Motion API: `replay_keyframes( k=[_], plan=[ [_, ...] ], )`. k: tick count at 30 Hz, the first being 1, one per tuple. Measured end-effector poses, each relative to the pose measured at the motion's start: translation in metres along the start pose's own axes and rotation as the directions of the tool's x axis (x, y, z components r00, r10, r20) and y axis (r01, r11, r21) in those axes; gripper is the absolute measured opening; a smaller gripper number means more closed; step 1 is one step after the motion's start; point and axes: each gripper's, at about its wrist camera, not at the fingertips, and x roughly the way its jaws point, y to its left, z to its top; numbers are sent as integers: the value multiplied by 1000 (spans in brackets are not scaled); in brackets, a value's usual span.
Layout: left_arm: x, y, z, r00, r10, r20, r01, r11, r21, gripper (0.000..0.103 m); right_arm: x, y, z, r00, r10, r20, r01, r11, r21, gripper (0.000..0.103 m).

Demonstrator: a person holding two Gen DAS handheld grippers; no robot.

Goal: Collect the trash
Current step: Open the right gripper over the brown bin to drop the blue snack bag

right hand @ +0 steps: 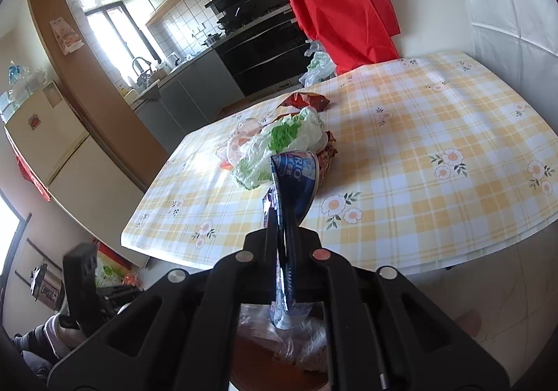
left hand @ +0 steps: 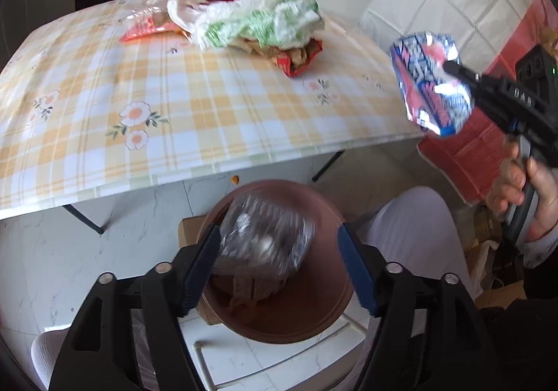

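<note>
Kitchen cabinets and a dark stove are sitting behind the checked desk point(right hand: 436, 133), and I am working just off its near edge. I am holding my left claw point(left hand: 279, 265) spread wide above the brown bin point(left hand: 321, 314), with a clear plastic bag point(left hand: 265, 241) blurred between the blue pads point(left hand: 355, 269) and apparently dropping free into the bin rather than being gripped. To do this well, I am judging that I should keep the jaws wide and centred over the rim until the bag is fully clear of the left pad it is brushing. My right claw point(right hand: 280, 227) is pressed together, pinching a blue and red snack wrapper point(left hand: 429, 84) in the air beside the desk corner, well above the bin and next in line. More trash is waiting on the desk: a green and white plastic bag point(left hand: 258, 21) piled over red wrappers point(left hand: 300, 60) near the far side. Open desk is lying between that pile and the near edge, so reaching is looking easy; the bin is standing close under the desk edge, beside my knee.
</note>
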Motion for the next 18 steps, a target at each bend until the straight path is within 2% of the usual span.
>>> replay_keyframes(
  k=[4,8,14,18],
  plan=[
    [-21,7,7,994,29,101,-25,999,-35,86,5,4,-7,1000,6,-29,-7,1000,-9,8],
    [-42,19,13,976,76,206,-56,993,-101,96,15,15,-19,997,18,-79,-21,999,-36,8],
    [-65,40,14,941,152,303,-89,974,-210,97,32,35,-41,984,37,-175,-54,994,-91,8],
    [-71,48,13,924,198,326,-118,961,-250,97,44,43,-56,967,26,-253,-56,992,-112,8]
  ],
)
